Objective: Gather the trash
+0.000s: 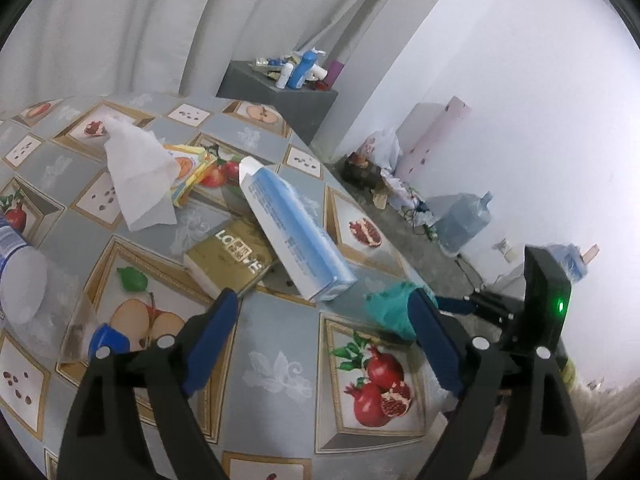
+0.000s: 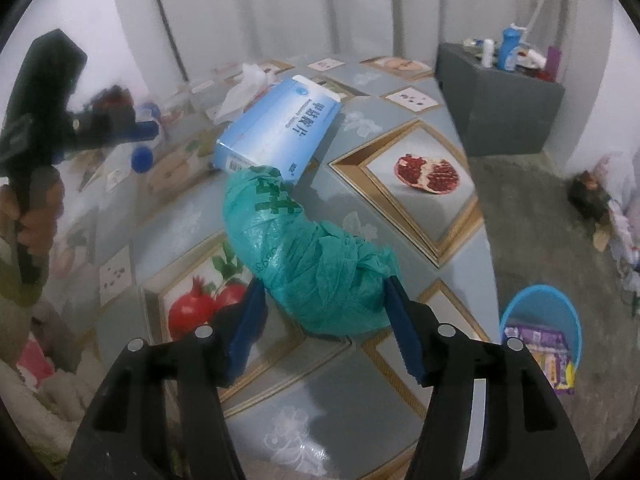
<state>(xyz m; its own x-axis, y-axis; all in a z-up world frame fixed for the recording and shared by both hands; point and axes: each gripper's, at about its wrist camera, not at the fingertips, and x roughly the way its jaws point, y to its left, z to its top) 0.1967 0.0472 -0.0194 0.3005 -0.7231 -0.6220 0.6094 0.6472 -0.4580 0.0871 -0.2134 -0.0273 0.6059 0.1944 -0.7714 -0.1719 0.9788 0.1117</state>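
Near the table's right edge, over the fruit-print cloth (image 2: pixel 400 128): right gripper (image 2: pixel 324 300) spread wide around the crumpled green plastic bag (image 2: pixel 304 256), not yet pinching, left gripper (image 1: pixel 320 312) likewise agape and empty; next, judged: squeeze, lift, carry to the blue bin (image 2: pixel 540 300).

Crinkled thin green plastic bag (image 2: pixel 316 260), glossy cardboard box (image 2: pixel 280 136), soft white paper tissue (image 1: pixel 140 176) on a smooth printed tablecloth (image 2: pixel 320 420)
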